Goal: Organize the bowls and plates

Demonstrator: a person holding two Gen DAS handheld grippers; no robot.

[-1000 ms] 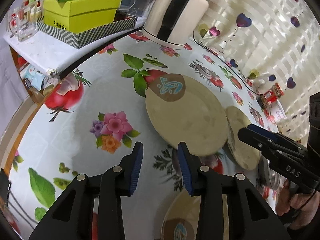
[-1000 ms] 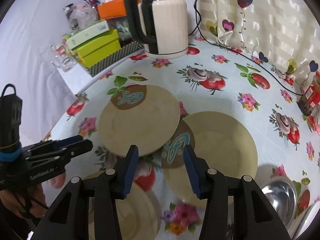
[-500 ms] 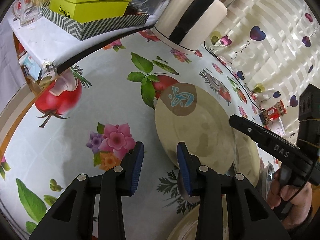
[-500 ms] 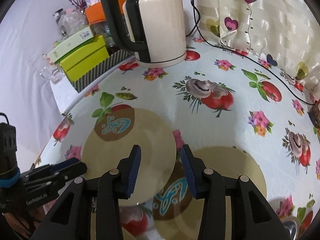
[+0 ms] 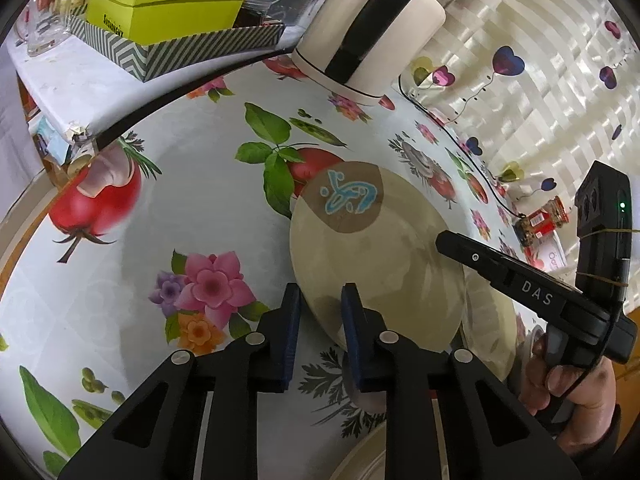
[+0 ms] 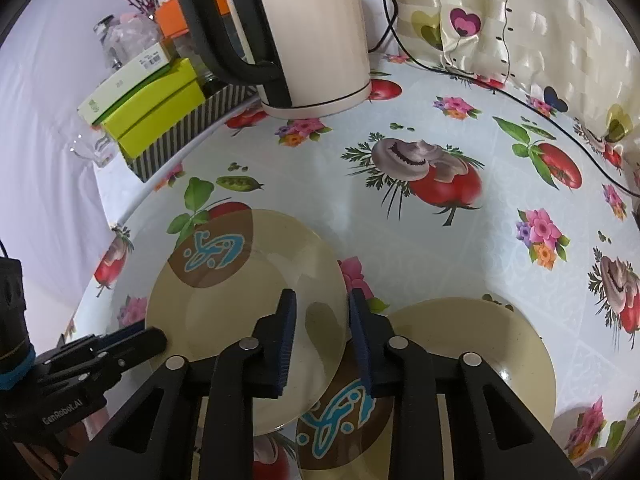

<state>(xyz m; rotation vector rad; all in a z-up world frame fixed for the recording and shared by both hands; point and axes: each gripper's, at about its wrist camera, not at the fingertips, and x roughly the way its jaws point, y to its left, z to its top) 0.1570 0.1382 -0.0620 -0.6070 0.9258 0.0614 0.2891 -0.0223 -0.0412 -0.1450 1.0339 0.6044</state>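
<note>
2 grippers flank the round beige plate with a brown patch and blue motif [image 6: 244,304], which lies flat on the flower-and-vegetable tablecloth [image 6: 440,248], its edge overlapping the second beige plate [image 6: 480,352] just beside it. A second ago both tongs stood spread short of the plate; now the left gripper [image 5: 318,324] and right gripper [image 6: 322,334] are closing, each astride an opposite part of the rim, though not yet visibly pinching. A two-handed lift toward stacking looks imminent. Behind the plate stands the white kettle [image 6: 312,36].

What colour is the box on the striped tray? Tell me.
Lime green box, clearest in the left wrist view.
</note>
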